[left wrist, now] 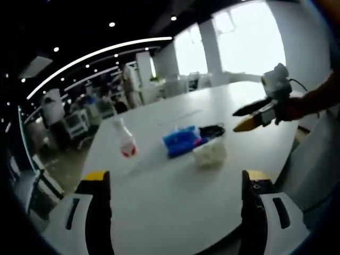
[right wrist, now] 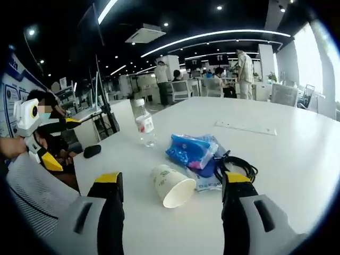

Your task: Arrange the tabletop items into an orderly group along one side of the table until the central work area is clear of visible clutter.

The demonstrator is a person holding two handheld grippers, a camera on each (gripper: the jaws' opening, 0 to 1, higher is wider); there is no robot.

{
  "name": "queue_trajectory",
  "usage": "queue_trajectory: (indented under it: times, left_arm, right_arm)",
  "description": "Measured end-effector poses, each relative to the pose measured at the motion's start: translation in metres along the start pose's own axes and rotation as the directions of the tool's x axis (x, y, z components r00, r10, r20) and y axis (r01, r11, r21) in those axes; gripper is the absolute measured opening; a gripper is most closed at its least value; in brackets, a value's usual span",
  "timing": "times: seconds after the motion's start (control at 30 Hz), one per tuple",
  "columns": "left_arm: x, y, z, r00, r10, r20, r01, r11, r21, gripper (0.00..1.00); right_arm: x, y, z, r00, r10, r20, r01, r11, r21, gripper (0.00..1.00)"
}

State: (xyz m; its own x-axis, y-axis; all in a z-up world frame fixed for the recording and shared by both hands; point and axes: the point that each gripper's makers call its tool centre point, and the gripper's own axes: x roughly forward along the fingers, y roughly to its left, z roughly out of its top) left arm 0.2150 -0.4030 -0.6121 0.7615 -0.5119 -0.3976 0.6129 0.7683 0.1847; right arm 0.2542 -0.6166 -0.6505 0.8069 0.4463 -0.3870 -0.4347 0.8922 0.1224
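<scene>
Left gripper point(left wrist: 172, 183): jaws spread wide, nothing between them, held above the near edge of the white table point(left wrist: 175, 212). Ahead of it and a little to its right lies the cluster of items; the water bottle point(left wrist: 125, 139) stands apart ahead to its left. In my judgement this gripper is held back, not yet committed to any item.

Right gripper point(right wrist: 172, 186): jaws likewise spread and empty. Directly ahead, just past the fingertips and between the two jaws, a paper cup point(right wrist: 172, 186) lies on its side with its mouth turned toward the gripper. This alignment suggests the cup is the intended first pick. A tipped cup is light and may roll if one jaw nudges it before the other meets it.

Beyond the cup, touching or nearly so, sits a blue plastic packet point(right wrist: 192, 150), with a coiled black cable point(right wrist: 236, 163) beside it under the right jaw's line. The bottle stands upright further ahead to the left, well apart from the pile. A small dark object point(right wrist: 92, 151) rests near the table's left edge; its nature cannot be determined.

The items occupy the middle of the table, so the arranging is judged barely begun. A mesh chair back point(right wrist: 37, 191) is at lower left. People are seen in the office beyond.
</scene>
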Motion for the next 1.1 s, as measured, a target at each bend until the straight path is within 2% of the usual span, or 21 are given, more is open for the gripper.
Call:
queue_trajectory:
  times: [0.17,0.23,0.3,0.47,0.6,0.67,0.77,0.93,1.03,1.07,1.1]
  left_arm:
    - [0.000,0.000,0.002,1.000,0.000,0.012,0.000,1.000,0.001,1.00]
    - [0.000,-0.001,0.002,1.000,-0.005,0.013,0.005,1.000,-0.008,1.00]
    - [0.000,-0.001,0.003,1.000,-0.005,0.019,0.006,1.000,-0.011,1.00]
    - [0.001,-0.004,0.002,1.000,-0.018,0.016,0.019,1.000,-0.013,1.00]
    - [0.002,-0.007,0.000,1.000,-0.030,0.003,0.030,1.000,-0.006,1.00]
    - [0.002,-0.008,0.000,0.999,-0.035,0.005,0.035,0.999,-0.007,1.00]
    - [0.002,-0.010,-0.002,0.999,-0.045,-0.002,0.045,0.999,-0.019,0.99]
    - [0.003,-0.012,-0.004,0.998,-0.057,-0.011,0.057,0.997,-0.045,0.99]
    - [0.003,-0.011,-0.005,0.998,-0.057,-0.015,0.056,0.997,-0.059,1.00]
    - [0.003,-0.011,-0.006,0.998,-0.054,-0.020,0.053,0.997,-0.060,1.00]
    - [0.003,-0.011,-0.006,0.998,-0.054,-0.024,0.053,0.997,-0.059,1.00]
  right_arm:
    - [0.011,-0.005,-0.009,1.000,0.011,-0.015,-0.011,0.999,0.042,0.64]
    - [0.015,-0.001,-0.007,0.999,0.040,0.019,-0.042,0.994,0.105,0.56]
    - [0.020,0.001,-0.008,0.996,0.071,0.047,-0.079,0.979,0.189,0.51]
    - [0.029,-0.011,-0.024,0.999,0.039,0.026,-0.046,0.944,0.328,0.43]
    - [0.035,-0.015,-0.032,1.000,0.028,0.013,-0.030,0.936,0.352,0.40]
    - [0.037,-0.014,-0.036,0.999,0.037,0.006,-0.036,0.918,0.395,0.38]
    - [0.041,-0.014,-0.039,0.999,0.044,0.002,-0.041,0.905,0.423,0.38]
    - [0.051,-0.009,-0.044,0.996,0.085,-0.011,-0.067,0.856,0.513,0.33]
    - [0.057,-0.008,-0.045,0.995,0.100,-0.016,-0.077,0.857,0.510,0.29]
    - [0.059,-0.004,-0.046,0.992,0.122,-0.020,-0.092,0.841,0.534,0.28]
    - [0.060,-0.004,-0.046,0.992,0.126,-0.021,-0.095,0.838,0.538,0.26]
